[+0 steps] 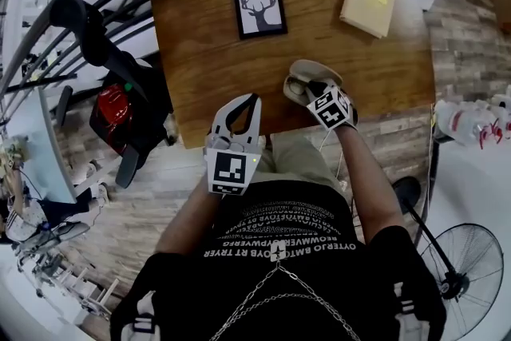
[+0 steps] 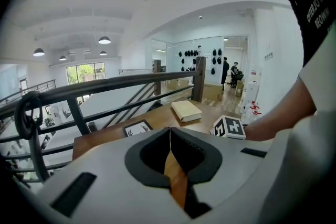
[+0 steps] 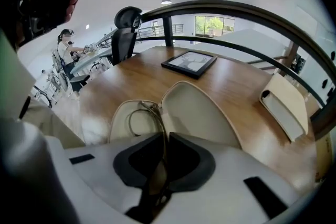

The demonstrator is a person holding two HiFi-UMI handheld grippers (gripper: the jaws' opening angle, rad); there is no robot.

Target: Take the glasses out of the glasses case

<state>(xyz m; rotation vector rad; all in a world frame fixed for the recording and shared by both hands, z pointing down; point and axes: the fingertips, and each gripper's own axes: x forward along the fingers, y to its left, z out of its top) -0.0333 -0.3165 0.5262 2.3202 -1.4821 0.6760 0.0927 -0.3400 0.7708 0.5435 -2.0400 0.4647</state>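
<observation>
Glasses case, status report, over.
Right gripper shut on glasses inside open case. Left gripper shut, empty. Picture frame and book well clear.

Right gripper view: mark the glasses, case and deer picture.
Thin wire-framed glasses (image 3: 151, 108), right gripper view, where the wires meet.
Open beige oval glasses case (image 3: 195, 113), right gripper view, inner lid.
Black-framed deer picture (image 3: 190, 62), right gripper view, print centre.

Cream glasses case; brown wood table; glasses (prob. dark-rimmed).
</observation>
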